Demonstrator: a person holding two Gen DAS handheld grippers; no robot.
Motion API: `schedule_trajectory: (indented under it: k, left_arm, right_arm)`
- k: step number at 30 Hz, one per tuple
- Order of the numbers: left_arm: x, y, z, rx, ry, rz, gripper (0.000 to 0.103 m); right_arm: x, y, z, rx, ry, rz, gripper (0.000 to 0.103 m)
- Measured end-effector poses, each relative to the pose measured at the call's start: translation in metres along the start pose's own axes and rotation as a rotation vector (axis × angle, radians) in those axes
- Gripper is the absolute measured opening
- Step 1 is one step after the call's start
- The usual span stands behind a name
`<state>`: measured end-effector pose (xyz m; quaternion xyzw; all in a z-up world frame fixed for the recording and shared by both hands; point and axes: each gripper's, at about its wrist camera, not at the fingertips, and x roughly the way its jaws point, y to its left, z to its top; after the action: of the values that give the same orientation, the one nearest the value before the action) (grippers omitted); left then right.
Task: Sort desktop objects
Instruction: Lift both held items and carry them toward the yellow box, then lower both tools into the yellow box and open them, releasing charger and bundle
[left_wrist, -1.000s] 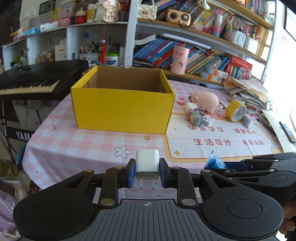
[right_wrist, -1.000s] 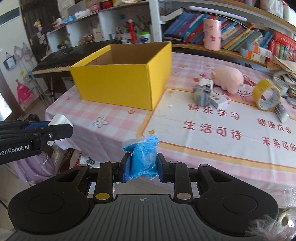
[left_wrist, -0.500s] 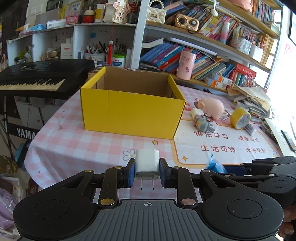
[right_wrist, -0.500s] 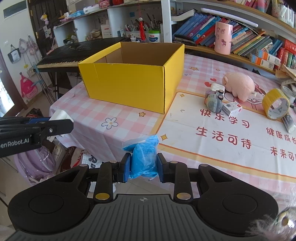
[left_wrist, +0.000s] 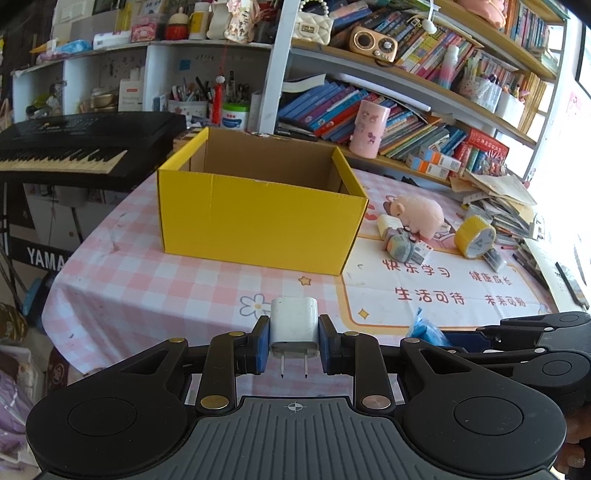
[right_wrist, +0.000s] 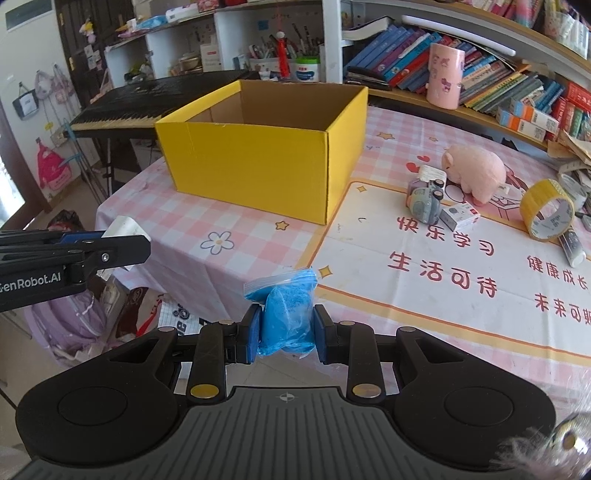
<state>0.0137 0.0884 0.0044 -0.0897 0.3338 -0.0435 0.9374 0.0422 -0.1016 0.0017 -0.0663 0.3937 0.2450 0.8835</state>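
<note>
My left gripper is shut on a white plug charger, prongs pointing back at the camera. My right gripper is shut on a small bag of blue powder. Both hang off the near edge of the table, short of the open yellow cardboard box, also seen as the yellow box in the right wrist view. The right gripper appears at the lower right of the left view with the blue bag; the left gripper's side shows at the left of the right view with the charger.
On the pink checked tablecloth to the right of the box lie a pink plush pig, a small grey toy, a small white box and a yellow tape roll. A keyboard stands left; bookshelves fill the back.
Both views have shifted slightly, so the box and table sit a little lower and farther in frame. Both grips are unchanged.
</note>
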Motion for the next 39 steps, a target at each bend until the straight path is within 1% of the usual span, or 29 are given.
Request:
schedule_trajectory:
  k: [6, 11, 21, 30, 35, 39]
  left_arm:
    - [0.001, 0.005, -0.004, -0.037, 0.011, 0.002, 0.025]
    - [0.006, 0.009, -0.002, -0.07, 0.013, 0.013, 0.025]
    - [0.026, 0.014, 0.013, -0.096, 0.02, 0.059, 0.025]
    - [0.057, 0.016, 0.047, -0.089, 0.006, 0.065, 0.025]
    - [0.072, 0.013, 0.076, -0.067, -0.039, 0.065, 0.025]
    - [0.076, 0.009, 0.102, -0.03, -0.095, 0.073, 0.025]
  right_arm:
    - [0.005, 0.003, -0.001, -0.02, 0.031, 0.012, 0.027]
    - [0.012, 0.007, 0.001, -0.064, 0.055, 0.032, 0.027]
    - [0.038, 0.002, 0.024, -0.117, 0.081, 0.078, 0.027]
    - [0.064, -0.003, 0.064, -0.189, 0.054, 0.124, 0.027]
    - [0.073, -0.014, 0.092, -0.168, 0.022, 0.146, 0.027]
    - [0.071, -0.027, 0.119, -0.141, -0.028, 0.173, 0.027]
